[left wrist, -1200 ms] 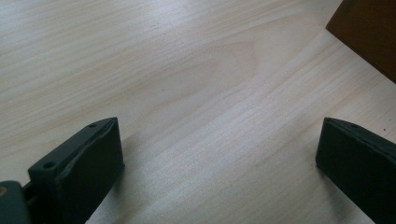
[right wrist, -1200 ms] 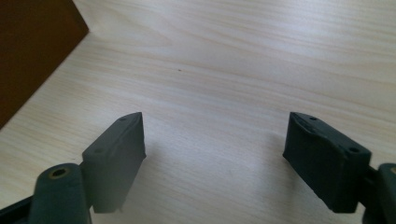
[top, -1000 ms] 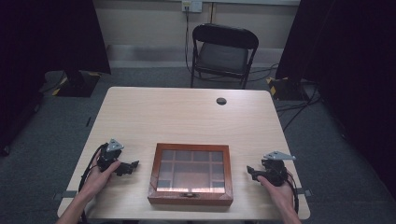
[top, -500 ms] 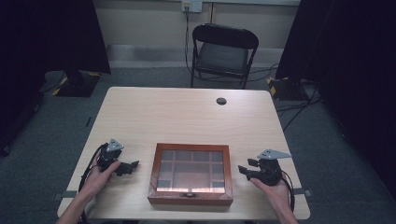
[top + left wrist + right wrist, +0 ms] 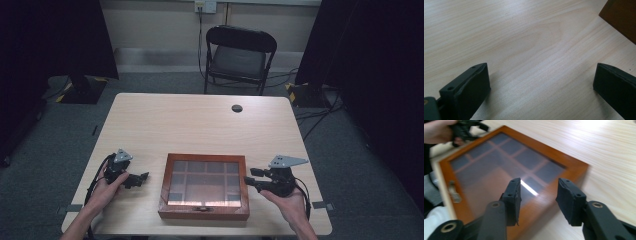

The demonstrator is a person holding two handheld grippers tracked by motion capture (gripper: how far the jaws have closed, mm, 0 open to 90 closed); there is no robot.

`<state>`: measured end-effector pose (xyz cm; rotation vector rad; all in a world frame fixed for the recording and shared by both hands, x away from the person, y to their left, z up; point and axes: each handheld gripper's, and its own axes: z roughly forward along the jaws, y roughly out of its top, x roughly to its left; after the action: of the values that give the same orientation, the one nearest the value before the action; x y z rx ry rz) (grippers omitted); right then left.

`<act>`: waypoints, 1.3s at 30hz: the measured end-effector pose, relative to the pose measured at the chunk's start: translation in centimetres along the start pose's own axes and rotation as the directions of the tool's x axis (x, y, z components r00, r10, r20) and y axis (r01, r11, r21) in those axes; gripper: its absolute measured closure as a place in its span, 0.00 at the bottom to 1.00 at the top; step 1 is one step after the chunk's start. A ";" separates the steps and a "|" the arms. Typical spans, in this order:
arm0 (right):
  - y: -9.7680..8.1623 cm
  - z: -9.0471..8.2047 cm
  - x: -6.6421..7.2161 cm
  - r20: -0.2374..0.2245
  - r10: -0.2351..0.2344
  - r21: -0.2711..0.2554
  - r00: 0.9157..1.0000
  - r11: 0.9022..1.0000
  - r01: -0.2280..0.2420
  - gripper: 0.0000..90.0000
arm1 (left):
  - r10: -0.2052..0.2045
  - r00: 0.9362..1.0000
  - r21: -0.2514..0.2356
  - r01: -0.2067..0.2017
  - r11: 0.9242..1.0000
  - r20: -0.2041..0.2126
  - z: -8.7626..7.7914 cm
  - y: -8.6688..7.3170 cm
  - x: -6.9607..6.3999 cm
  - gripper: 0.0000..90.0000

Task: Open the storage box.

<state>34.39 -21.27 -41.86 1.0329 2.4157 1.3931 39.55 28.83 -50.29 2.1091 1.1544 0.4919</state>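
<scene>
Two grippers flank a wooden box [image 5: 205, 186]
Left gripper [image 5: 541, 85] gapes wide over bare table [image 5: 524, 37]; right gripper [image 5: 537, 195], partly open and empty, shows the box's glass lid [image 5: 499, 167].

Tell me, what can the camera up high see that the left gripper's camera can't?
The high view alone has the folding chair, the round black cap in the table, both hands and the box's glass lid. The left gripper view alone gives a close look at its own open jaws over the wood grain. Both share the table and the wooden box, just a corner up close.
</scene>
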 end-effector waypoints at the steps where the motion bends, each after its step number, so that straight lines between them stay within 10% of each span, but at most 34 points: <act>1: 0.2 0.2 0.4 -0.019 -0.007 0.003 1.000 1.000 0.007 0.63 | -0.005 1.000 -0.001 0.005 1.000 0.003 0.0 0.0 0.0 0.00; 15: 2.0 3.5 4.0 -0.191 -0.066 0.018 0.979 0.997 0.071 0.77 | -0.005 1.000 -0.002 0.005 1.000 -0.002 0.0 0.0 -0.1 0.00; 24: 1.2 5.6 6.3 -0.310 -0.086 0.075 0.947 0.991 0.114 0.82 | -0.003 1.000 0.000 0.003 1.000 -0.002 0.0 0.0 0.0 0.00; 39: 0.2 7.3 7.5 -0.386 -0.079 0.123 0.919 0.983 0.136 0.81 | -0.006 1.000 0.001 0.006 1.000 -0.004 0.0 0.0 -0.1 0.00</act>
<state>32.24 -11.31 -44.30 0.6914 2.8395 1.5124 39.49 28.80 -50.29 2.1052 1.1632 0.4928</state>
